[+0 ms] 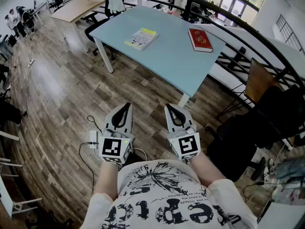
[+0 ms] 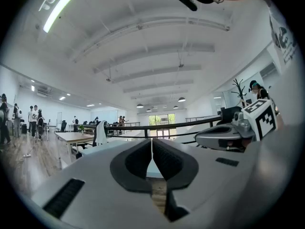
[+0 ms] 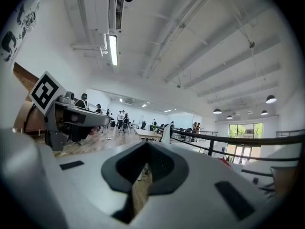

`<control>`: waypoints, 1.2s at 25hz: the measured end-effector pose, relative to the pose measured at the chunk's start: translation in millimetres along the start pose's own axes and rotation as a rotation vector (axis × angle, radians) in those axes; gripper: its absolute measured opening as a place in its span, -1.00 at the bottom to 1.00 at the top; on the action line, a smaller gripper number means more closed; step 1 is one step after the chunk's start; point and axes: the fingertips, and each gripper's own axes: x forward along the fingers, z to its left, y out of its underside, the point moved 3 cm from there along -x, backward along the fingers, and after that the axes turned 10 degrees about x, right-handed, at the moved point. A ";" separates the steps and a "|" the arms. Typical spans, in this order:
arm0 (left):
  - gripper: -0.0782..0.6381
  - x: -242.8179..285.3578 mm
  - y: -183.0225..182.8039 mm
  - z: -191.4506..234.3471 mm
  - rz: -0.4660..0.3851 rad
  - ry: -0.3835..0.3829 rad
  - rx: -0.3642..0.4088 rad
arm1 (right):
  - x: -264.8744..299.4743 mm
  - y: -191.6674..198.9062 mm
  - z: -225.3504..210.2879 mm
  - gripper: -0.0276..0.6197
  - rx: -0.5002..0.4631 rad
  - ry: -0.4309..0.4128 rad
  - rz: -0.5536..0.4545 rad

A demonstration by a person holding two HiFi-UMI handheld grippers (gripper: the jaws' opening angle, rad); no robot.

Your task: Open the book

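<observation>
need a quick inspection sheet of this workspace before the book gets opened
surface: light blue table, mostly bare, ahead of the person
job's things: red book closed, near the table's right edge; yellow and white book closed, to its left
clutter: nothing seen on the table besides the books
grippers: left tool shut, empty; right tool shut, empty; both level, over the floor, short of the table
cables: thin cable with a white box by the left tool
surroundings: wood floor, black railing, brown chair, people far left
</observation>
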 end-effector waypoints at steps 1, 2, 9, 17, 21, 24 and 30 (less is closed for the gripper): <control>-0.72 1.1 -1.1 1.0 -0.002 -0.001 -0.001 | 1.1 -0.8 -0.9 -0.88 0.008 0.002 -0.005; -0.72 2.1 -2.0 2.1 -0.003 -0.002 -0.002 | 2.3 -1.5 -1.5 -0.89 0.016 0.004 -0.009; -0.72 10.0 9.6 21.7 -0.002 0.020 -0.015 | 24.0 2.5 4.5 -0.88 0.000 0.017 0.012; -0.72 49.3 39.5 86.1 -0.006 0.099 -0.029 | 92.5 16.2 10.3 -0.88 0.062 0.128 0.013; -0.71 64.7 45.5 140.0 -0.006 0.139 -0.029 | 142.0 9.1 28.1 -0.88 0.073 0.174 0.008; -0.72 70.0 52.9 178.6 -0.004 0.165 -0.018 | 176.2 6.3 44.3 -0.88 0.073 0.210 0.001; -0.71 94.7 59.6 250.6 -0.002 0.163 0.017 | 246.7 -4.0 55.8 -0.88 0.081 0.238 -0.015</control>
